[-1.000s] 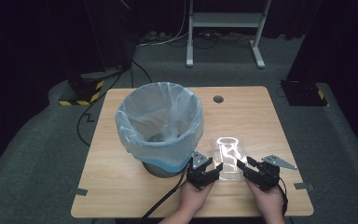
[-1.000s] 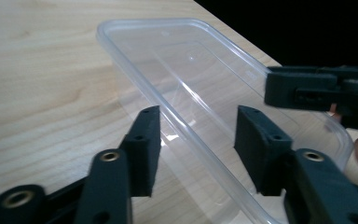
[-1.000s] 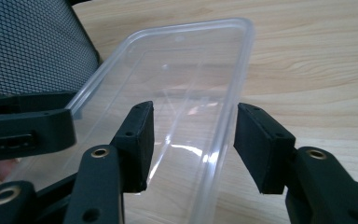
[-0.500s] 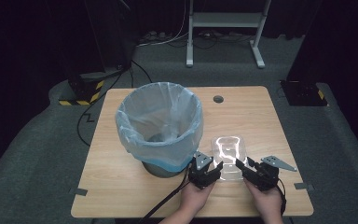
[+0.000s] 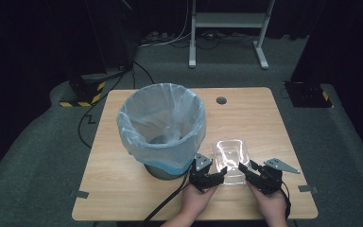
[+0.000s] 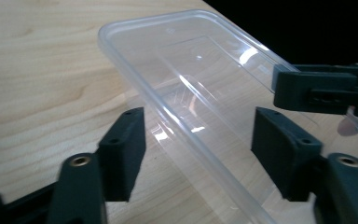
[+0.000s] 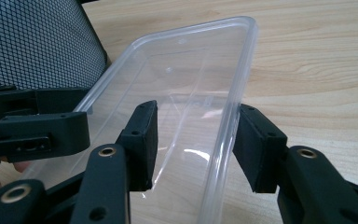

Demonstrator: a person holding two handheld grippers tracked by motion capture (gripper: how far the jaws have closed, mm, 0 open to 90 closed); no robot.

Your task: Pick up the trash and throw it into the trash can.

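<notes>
Left of centre in the high view, a waste bin (image 5: 162,127) lined with a pale plastic bag (image 5: 137,124) stands on the wooden table (image 5: 264,118); its dark mesh wall fills the upper left of the right gripper view (image 7: 37,42). A black cable (image 5: 165,205) runs from below the bin toward the bottom edge of the frame.

Just right of the bin's base, at lower centre of the high view, the left gripper (image 5: 216,176) is held in the person's left hand (image 5: 196,201). In the left gripper view its jaws are spread, one on each side of the near long rim of a clear plastic container (image 6: 191,88), with visible gaps between pads and plastic; one jaw sits outside the wall and the other over the inside.

The clear plastic container (image 5: 230,160) lies open side up, between the two grippers and close beside the bin, its far end pointing toward the top of the frame.

Right of it in the high view, the right gripper (image 5: 246,169) is held by the right hand (image 5: 270,205), a grey three-cornered plate (image 5: 281,165) on top. In the right gripper view its jaws straddle the container's (image 7: 191,74) other long rim: the right pad lies against the outside of the wall, the left pad inside the tub, and whether that one touches the plastic I cannot tell. The left gripper's jaw tip (image 7: 42,133) shows at the left of that view.
</notes>
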